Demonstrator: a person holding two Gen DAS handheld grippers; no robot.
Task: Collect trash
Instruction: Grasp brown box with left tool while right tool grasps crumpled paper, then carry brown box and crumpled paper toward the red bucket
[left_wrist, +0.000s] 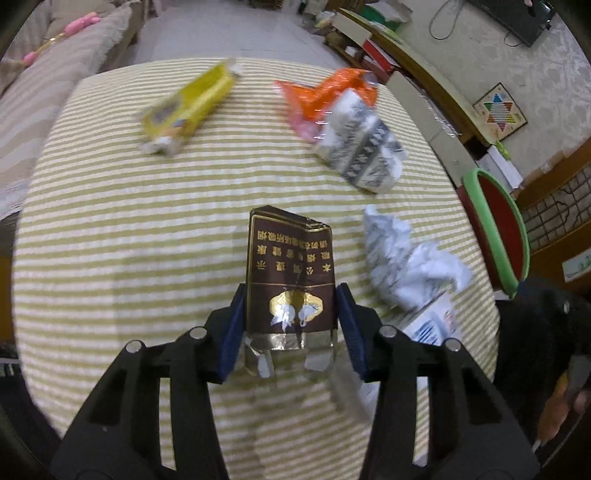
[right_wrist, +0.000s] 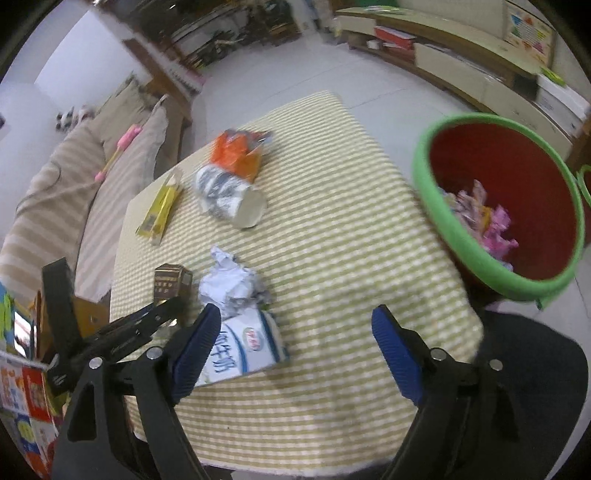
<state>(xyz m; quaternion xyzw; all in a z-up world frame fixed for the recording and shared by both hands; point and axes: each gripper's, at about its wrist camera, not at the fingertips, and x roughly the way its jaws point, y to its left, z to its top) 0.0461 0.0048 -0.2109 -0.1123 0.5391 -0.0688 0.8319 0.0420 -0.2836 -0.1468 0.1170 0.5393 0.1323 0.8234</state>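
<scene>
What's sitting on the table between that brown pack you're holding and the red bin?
A crumpled white paper wad lies between the brown pack, gripped in the left tool, and the red bin, then bare striped cloth. The right wrist view shows it best.

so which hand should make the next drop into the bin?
Left. Its tool is already shut on the brown cigarette pack, so that only needs carrying to the red bin. The right tool is open and holds nothing, though it sits nearer the bin.
</scene>
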